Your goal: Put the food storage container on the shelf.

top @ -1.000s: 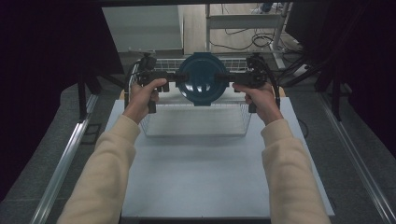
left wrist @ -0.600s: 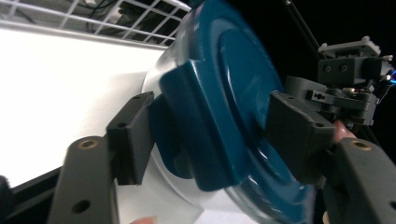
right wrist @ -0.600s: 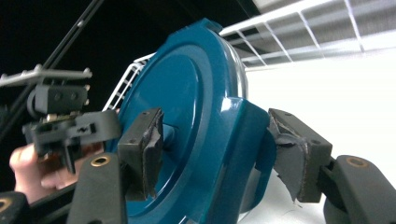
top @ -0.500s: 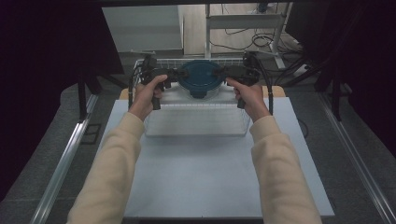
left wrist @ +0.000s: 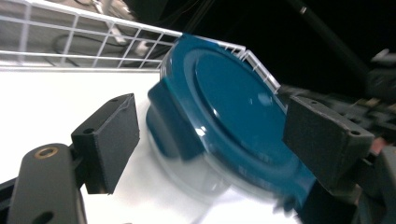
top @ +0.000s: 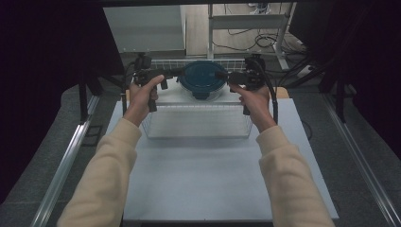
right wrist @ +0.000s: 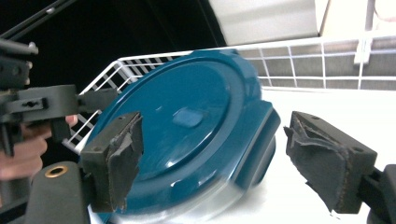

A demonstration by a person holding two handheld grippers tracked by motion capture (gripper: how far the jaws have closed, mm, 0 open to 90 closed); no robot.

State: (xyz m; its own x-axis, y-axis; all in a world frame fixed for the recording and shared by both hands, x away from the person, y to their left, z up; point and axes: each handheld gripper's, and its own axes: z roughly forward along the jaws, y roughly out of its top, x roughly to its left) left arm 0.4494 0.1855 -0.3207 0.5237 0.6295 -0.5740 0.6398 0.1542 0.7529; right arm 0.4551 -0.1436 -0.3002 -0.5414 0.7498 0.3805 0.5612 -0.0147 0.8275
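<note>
At far edge of the table (top: 213, 189), inside the wire basket (top: 196, 124): blue-lidded container (top: 203, 78) set down.
I've got left gripper (top: 174, 73) and right gripper (top: 221, 74) flanking it; both jaws have just been opening, released, with lid tabs between the pads, untouched. Placement looks done; backing out remains.

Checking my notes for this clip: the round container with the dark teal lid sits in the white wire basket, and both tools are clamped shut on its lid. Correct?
Not quite: both tools stand open. The left tool and right tool views show pads clear of the round container with the dark teal lid, jaws having just opened. It does sit in the white wire basket.
</note>
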